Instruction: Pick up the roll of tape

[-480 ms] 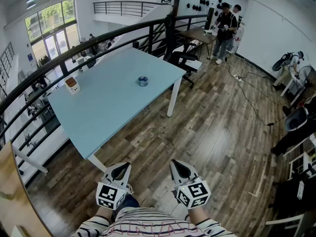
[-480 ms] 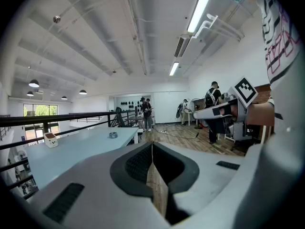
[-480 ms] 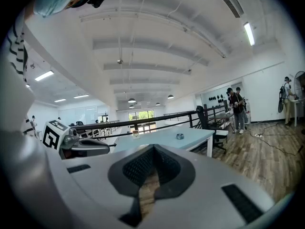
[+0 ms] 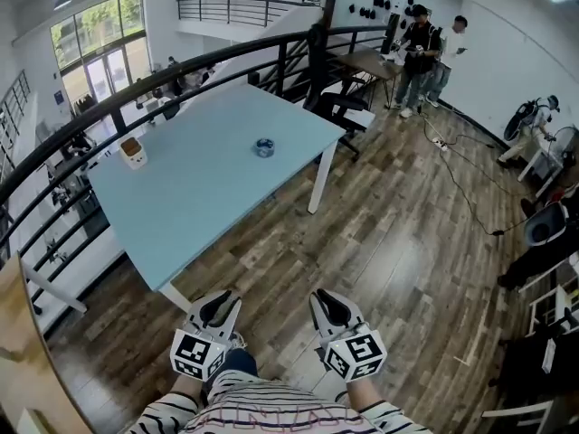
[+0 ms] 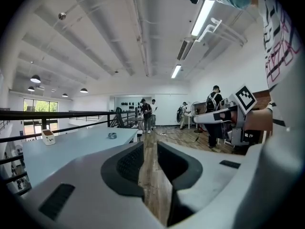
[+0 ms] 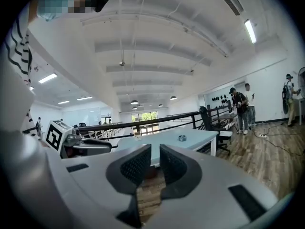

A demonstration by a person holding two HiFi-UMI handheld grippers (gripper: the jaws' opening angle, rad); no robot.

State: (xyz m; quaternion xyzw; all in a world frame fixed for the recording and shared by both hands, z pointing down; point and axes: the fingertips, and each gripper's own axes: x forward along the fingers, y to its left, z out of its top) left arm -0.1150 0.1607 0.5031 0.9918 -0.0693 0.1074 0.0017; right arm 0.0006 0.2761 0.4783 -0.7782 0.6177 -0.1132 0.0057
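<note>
Tape roll [image 4: 263,147] lies flat on the light blue tabletop [image 4: 181,211], toward its far right end near the right edge, nothing touching it. Only other item on the tabletop is a small white box [image 4: 133,153] at the far left side, well apart from the roll. Left gripper [image 4: 223,298] and right gripper [image 4: 323,297] are both low in the head view, side by side over the wood floor [image 4: 389,242], on the near side of the tabletop's near corner and well apart from the roll. Both are aimed roughly level toward the table end of the room. Left gripper view: jaws pressed nearly together, only a thin slit between the pads, nothing in it. The roll [image 5: 112,135] shows far off, left of the jaw line, with the white box [image 5: 47,137] further left. Right gripper view: same story, jaws closed down to a narrow slit and empty. There the roll [image 6: 182,138] shows far off, just right of the jaw line, and the box [image 6: 137,136] just left of it. Black railing [image 4: 136,98] runs along the far left side of the tabletop. A black office chair [image 4: 348,111] sits off its far right corner. Two people [image 4: 425,48] stand by a desk at far right.
</note>
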